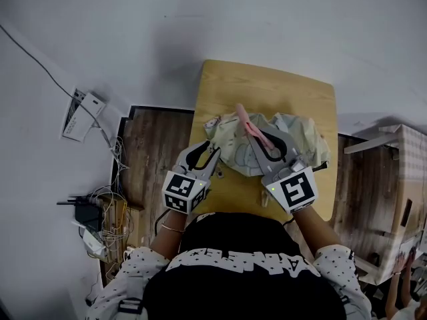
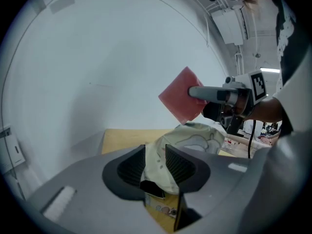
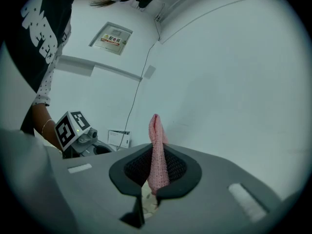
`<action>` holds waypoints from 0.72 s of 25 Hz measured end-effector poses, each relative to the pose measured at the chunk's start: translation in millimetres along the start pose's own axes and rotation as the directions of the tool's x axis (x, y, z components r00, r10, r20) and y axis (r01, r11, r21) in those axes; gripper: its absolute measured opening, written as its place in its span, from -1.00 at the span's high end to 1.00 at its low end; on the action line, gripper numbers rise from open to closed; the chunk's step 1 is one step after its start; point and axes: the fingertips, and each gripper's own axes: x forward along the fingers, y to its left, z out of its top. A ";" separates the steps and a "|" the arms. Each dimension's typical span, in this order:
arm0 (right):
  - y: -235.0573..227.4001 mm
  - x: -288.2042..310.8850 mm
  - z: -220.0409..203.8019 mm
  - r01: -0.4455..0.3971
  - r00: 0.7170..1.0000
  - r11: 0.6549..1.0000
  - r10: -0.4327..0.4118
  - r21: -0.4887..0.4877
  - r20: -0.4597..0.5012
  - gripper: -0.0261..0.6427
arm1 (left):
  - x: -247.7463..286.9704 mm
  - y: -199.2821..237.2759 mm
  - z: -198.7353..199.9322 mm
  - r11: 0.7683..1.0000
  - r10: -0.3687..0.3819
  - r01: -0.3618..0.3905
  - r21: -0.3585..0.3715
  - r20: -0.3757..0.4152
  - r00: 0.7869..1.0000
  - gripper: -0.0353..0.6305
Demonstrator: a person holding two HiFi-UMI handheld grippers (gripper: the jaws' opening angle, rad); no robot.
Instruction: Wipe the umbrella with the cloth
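Left gripper (image 2: 155,164): jaws closed on a fold of the pale printed umbrella (image 2: 197,138), whose bunched fabric lies on the wooden table (image 1: 267,85) just ahead. Right gripper (image 3: 155,168): jaws pinched on the pink cloth (image 3: 156,140), held upright above the umbrella.

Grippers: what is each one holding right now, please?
Left gripper: closed on the umbrella.
Right gripper: closed on the pink cloth.
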 end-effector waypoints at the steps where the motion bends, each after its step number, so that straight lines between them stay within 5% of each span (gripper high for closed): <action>1: 4.4 6.9 -6.8 -0.009 1.000 1.000 0.009 0.009 -0.014 0.82 | 1.2 3.1 -4.9 1.000 -0.001 0.001 -0.002 -0.019 1.000 0.55; 13: 1.5 48.7 -101.8 -0.005 0.957 1.000 -0.001 -0.020 -0.291 0.82 | 31.3 19.1 -53.7 0.997 -0.068 0.060 -0.048 -0.190 0.980 0.42; 18: 8.2 51.4 -116.3 -0.033 0.945 0.999 0.021 -0.030 -0.328 0.82 | 38.0 18.5 -63.9 0.997 -0.062 0.052 -0.050 -0.222 0.973 0.56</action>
